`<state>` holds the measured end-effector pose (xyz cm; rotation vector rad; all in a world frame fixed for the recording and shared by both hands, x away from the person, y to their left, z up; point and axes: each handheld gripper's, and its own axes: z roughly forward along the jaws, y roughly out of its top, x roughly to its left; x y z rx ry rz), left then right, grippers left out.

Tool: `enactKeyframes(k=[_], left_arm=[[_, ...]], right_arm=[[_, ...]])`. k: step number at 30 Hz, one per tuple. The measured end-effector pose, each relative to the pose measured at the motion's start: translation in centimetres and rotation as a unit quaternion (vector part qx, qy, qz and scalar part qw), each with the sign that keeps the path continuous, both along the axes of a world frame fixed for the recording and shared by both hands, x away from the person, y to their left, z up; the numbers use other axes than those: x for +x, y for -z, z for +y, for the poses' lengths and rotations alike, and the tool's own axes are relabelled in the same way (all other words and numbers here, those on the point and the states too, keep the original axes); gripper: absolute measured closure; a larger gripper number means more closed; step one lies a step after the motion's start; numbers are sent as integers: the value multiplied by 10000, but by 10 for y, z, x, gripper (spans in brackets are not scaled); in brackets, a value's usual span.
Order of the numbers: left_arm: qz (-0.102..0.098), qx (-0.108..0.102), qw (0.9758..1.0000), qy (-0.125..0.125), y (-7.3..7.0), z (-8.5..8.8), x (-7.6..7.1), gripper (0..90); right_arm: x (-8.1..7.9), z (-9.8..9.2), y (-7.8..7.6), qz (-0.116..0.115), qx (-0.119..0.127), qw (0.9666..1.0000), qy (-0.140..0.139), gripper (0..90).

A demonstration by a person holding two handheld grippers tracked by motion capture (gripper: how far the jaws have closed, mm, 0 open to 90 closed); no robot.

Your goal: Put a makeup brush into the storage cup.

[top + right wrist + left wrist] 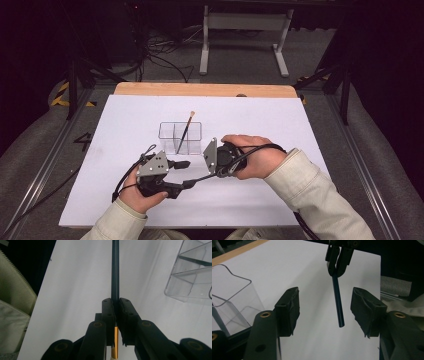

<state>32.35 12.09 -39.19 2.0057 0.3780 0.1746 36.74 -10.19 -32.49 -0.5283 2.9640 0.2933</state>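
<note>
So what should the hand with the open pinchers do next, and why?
Probably close the left gripper on the dark brush handle. The right gripper is shut on that brush, and its free end hangs between the left gripper's open pads without touching them. A second brush already stands in the clear holder, so this one likely follows.

Dim workroom, lit table

White sheet (250,115) covers a wooden table (205,89); grey carpet (240,55), white metal stand (245,22), tangled cables (160,52) behind.

Black tools (187,164) w/ grey plates, brass screws; beige sleeves (315,195).
</note>
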Motion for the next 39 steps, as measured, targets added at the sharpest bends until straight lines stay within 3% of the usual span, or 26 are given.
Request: enactKeyframes(k=[14, 32, 39], left_arm=[[92, 61, 9999, 131, 4, -3, -1, 574], [271, 187, 9992, 227, 6, -5, -3, 840], [332, 309, 9987, 217, 8, -6, -2, 841]], right_arm=[[-3, 4, -11, -85, 103, 9999, -36, 834], [-3, 9, -10, -117, 69, 9999, -79, 834], [-3, 9, -11, -128, 95, 9998, -95, 834]])
